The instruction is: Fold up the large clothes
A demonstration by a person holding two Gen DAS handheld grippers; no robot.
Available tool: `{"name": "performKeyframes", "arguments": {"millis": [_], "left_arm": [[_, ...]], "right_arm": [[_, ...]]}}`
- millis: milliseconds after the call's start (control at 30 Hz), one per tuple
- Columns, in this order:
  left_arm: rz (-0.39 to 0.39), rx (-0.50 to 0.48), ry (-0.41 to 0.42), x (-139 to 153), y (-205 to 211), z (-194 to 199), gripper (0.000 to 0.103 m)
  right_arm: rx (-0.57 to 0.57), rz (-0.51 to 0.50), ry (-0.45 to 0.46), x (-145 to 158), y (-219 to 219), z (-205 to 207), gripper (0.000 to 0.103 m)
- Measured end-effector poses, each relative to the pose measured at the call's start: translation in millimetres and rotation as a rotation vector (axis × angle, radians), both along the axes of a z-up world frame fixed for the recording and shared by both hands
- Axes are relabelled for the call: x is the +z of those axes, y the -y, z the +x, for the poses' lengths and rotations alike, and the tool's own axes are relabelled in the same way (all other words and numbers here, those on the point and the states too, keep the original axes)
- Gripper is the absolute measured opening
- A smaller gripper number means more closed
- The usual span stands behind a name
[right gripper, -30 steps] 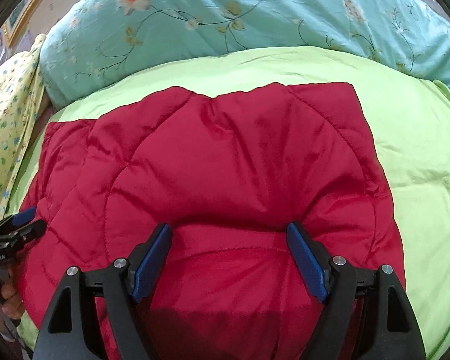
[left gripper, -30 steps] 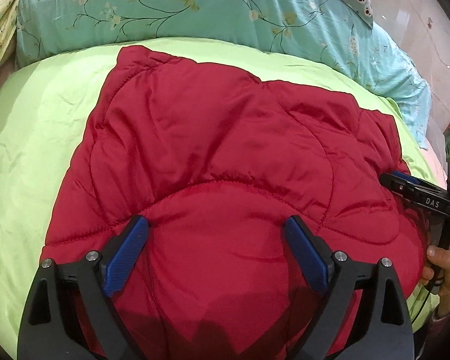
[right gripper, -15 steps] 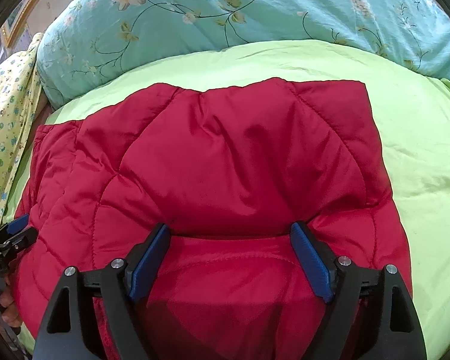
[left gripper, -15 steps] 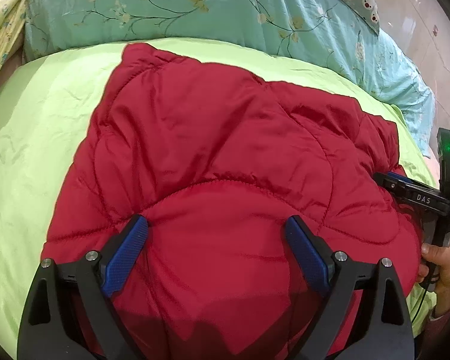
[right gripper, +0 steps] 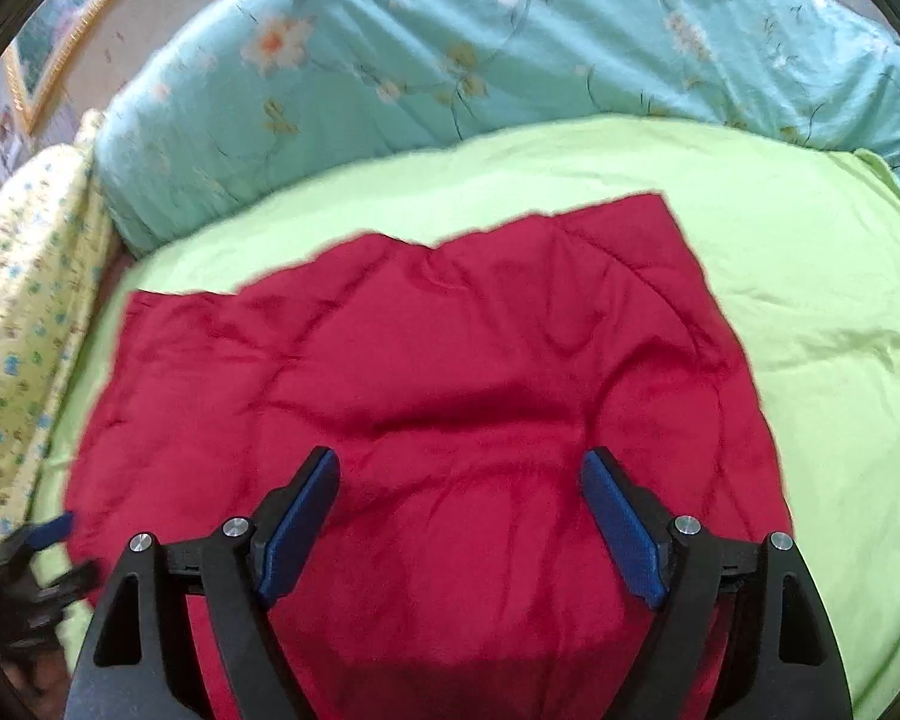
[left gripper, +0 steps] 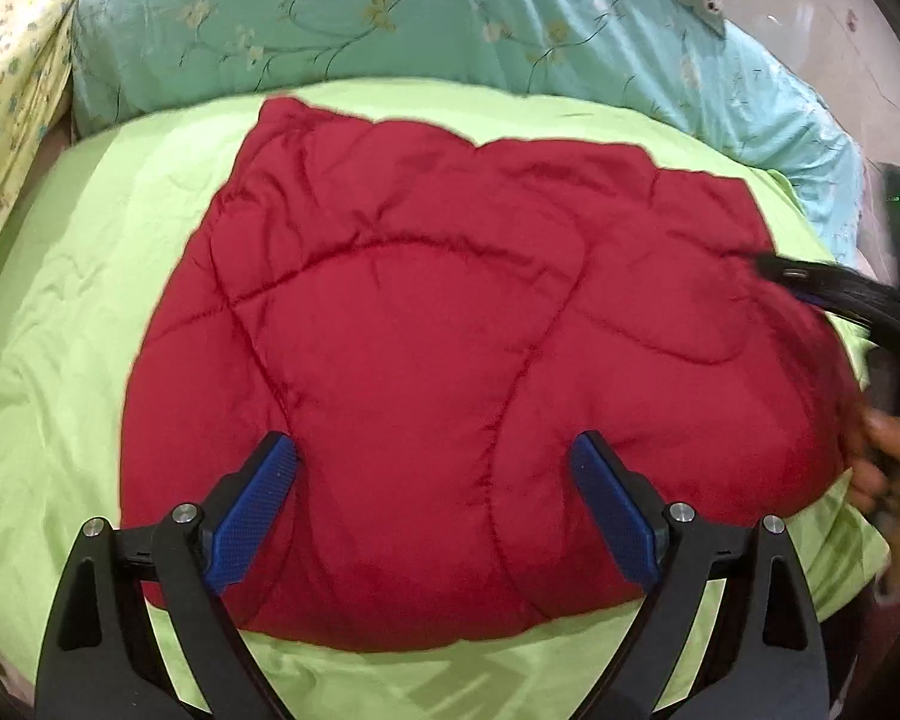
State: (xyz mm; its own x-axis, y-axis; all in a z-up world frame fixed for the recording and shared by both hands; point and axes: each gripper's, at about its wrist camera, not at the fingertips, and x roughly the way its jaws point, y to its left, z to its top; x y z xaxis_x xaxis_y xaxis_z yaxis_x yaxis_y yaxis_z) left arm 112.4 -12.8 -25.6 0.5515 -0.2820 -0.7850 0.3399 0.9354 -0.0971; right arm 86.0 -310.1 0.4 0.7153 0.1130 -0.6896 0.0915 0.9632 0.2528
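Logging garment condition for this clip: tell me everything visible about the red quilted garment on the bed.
The red quilted garment is a puffy, padded piece with a slightly shiny shell and curved stitched seams. It lies folded into a rough, bulging rectangle on the lime-green sheet, in front of the teal floral duvet. No sleeves, collar or zipper show. Both the left gripper and the right gripper hang open over its near edge; whether either touches it is unclear.

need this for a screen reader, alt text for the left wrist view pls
A folded red quilted garment lies on a lime green sheet, between the left gripper's open blue-padded jaws. A teal floral quilt sits behind.
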Motion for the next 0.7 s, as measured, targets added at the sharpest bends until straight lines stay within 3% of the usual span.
{"name": "performKeyframes", "arguments": {"millis": [133,267,400,700], "left_arm": [[-0.008,0.026,0.0,-9.5,-2.0,6.1,0.103],[0.005,0.032,0.018,-13.1,0.4,4.7,0.103],[0.012,0.029,0.027,-14.0,2.1,5.1,0.103],[0.042,0.035,0.065,-21.4,5.9,1.7,0.103]], "right_arm": [[0.042,-0.059,0.036,12.2,-21.2,-45.2,0.084],[0.057,-0.096,-0.014,-6.9,-38.9,-68.7,0.084],[0.025,-0.156,-0.065,-34.5,-43.0,-64.6,0.085],[-0.012,-0.197,-0.083,-56.9,-37.5,-45.6,0.1]]}}
